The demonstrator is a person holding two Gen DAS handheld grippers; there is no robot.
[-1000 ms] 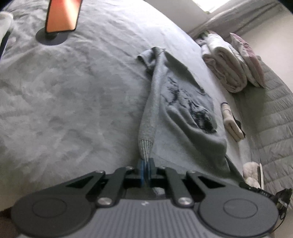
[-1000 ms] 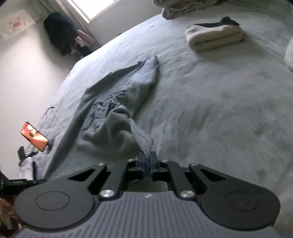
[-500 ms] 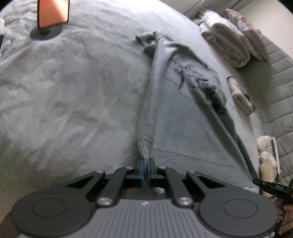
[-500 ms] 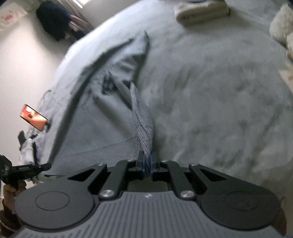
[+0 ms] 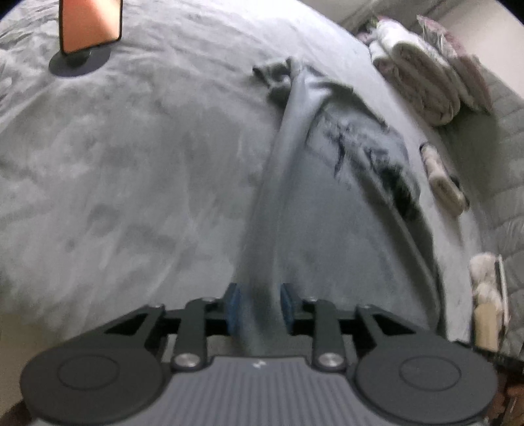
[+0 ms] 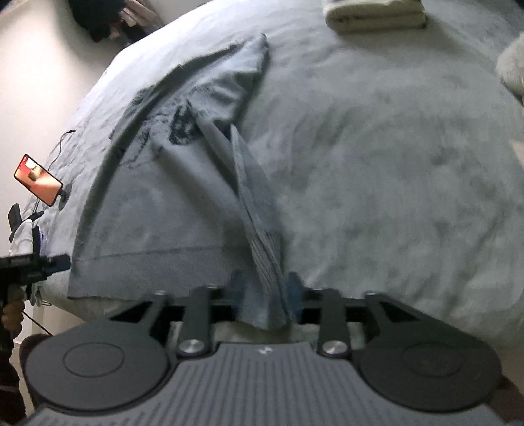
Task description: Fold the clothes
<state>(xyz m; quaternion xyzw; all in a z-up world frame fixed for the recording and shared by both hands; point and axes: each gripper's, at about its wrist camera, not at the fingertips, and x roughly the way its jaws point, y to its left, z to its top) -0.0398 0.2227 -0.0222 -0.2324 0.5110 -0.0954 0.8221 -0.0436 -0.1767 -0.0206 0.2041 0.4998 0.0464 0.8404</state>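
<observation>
Phone [image 5: 90,26] on a stand at far left of the bed [image 5: 131,164], screen lit orange. Grey sweater [image 5: 344,203] lies spread flat mid-bed, dark print up, hem toward the near edge.

Left gripper [image 5: 258,308]: jaws have just been opening, now narrowly parted. Left sleeve cuff [image 5: 258,295] sits in the gap, blurred; pads not pressing on it as far as I can see. That sleeve runs straight up along the sweater's left edge.

Right gripper [image 6: 263,296]: same, jaws just opened part way. Right cuff [image 6: 265,288] hangs loose between the blue pads, sleeve trailing diagonally back across the body toward the print. In this view the left gripper shows at the left edge by the hem corner, with a hand [image 6: 11,314] under it.

Right of the sweater: a small folded cream item [image 5: 442,183], then rolled bedding [image 5: 419,85] stacked against the quilted headboard [image 5: 504,164].
</observation>
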